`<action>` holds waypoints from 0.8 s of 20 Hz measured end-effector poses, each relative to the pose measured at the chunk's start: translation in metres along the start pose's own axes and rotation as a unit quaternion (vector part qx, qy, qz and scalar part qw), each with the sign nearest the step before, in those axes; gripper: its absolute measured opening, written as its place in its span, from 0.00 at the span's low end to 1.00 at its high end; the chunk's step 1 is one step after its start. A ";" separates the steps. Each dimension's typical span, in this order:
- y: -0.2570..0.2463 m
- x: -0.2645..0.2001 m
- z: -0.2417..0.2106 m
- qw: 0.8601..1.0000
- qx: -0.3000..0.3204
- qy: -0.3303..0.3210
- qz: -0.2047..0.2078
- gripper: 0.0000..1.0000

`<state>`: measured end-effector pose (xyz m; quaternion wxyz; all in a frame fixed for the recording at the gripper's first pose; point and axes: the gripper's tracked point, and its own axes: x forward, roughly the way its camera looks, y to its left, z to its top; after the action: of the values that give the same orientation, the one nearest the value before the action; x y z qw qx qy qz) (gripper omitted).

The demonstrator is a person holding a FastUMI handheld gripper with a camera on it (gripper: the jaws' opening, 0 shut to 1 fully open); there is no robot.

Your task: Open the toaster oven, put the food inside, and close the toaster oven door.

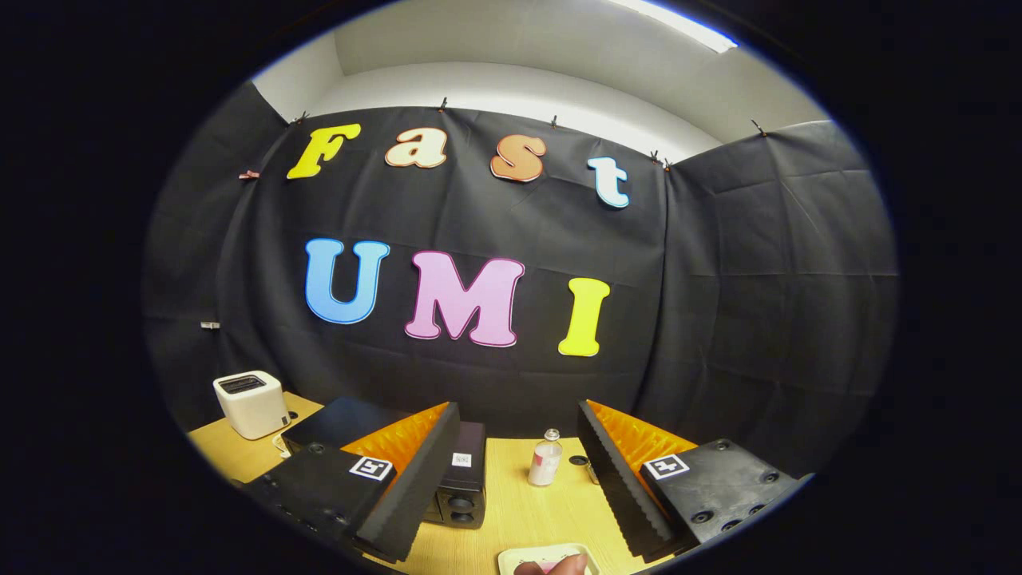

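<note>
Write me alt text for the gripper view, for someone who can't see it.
The gripper hangs open above a wooden table, a black toaster oven behind one finger and a small bottle between them. A fingertip touches a tray near the fingers; a white toaster stands farther off.

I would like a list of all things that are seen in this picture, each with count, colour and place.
toaster oven: 1, black, on the table, partly hidden behind the left finger.
white appliance: 1, white with a dark top, on the table's far left, beyond the left finger.
bottle: 1, clear with pale contents, upright on the table, ahead, between the fingers.
tray: 1, pale, near edge of the table, between the fingers; something pink lies on it.
table: 1, light wood.
hand: 1, a fingertip at the tray.
gripper: 1, fingers wide open, holding nothing, above the table.
</note>
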<state>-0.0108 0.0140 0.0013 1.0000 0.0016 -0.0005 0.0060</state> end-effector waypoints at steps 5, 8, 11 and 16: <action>0.006 -0.001 0.001 1.000 0.000 0.000 0.003 0.97; 0.010 -0.001 0.002 1.000 -0.001 -0.003 0.005 0.97; 0.014 -0.002 -0.001 1.000 0.006 0.001 0.006 0.97; 0.054 0.002 -0.014 0.999 0.034 0.006 0.019 0.97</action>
<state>-0.0098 0.0684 -0.0126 0.9990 0.0352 0.0054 0.0254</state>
